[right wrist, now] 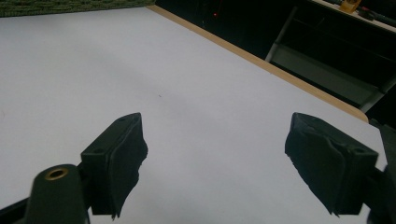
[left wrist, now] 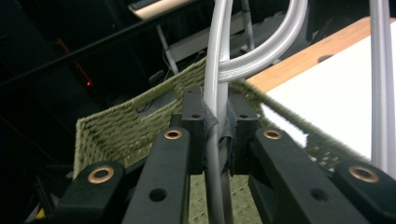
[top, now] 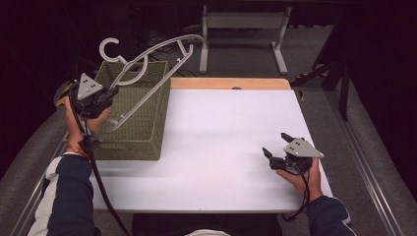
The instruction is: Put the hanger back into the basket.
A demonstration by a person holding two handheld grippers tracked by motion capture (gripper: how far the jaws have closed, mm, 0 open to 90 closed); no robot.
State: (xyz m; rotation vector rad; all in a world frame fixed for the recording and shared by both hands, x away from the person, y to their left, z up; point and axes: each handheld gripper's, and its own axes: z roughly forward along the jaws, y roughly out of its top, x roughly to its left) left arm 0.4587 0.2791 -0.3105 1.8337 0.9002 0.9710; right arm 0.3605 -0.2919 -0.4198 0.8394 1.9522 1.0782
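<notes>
Grey plastic hangers (top: 147,56) rise tilted out of a green woven basket (top: 140,123) at the table's left, their hook (top: 110,49) up at the far left. My left gripper (top: 114,91) hangs over the basket and is shut on the hangers' lower rods. In the left gripper view the pads (left wrist: 217,126) pinch two grey rods of the hangers (left wrist: 261,56), with the basket (left wrist: 121,126) behind them. My right gripper (top: 276,143) rests low at the table's right front, open, with nothing between its fingers. In the right gripper view its jaws (right wrist: 215,154) stand wide over bare tabletop.
The white tabletop (top: 226,137) has a wooden strip (top: 231,83) along its far edge. A grey metal frame (top: 243,29) stands on the floor behind the table. Dark stands lie off the right side.
</notes>
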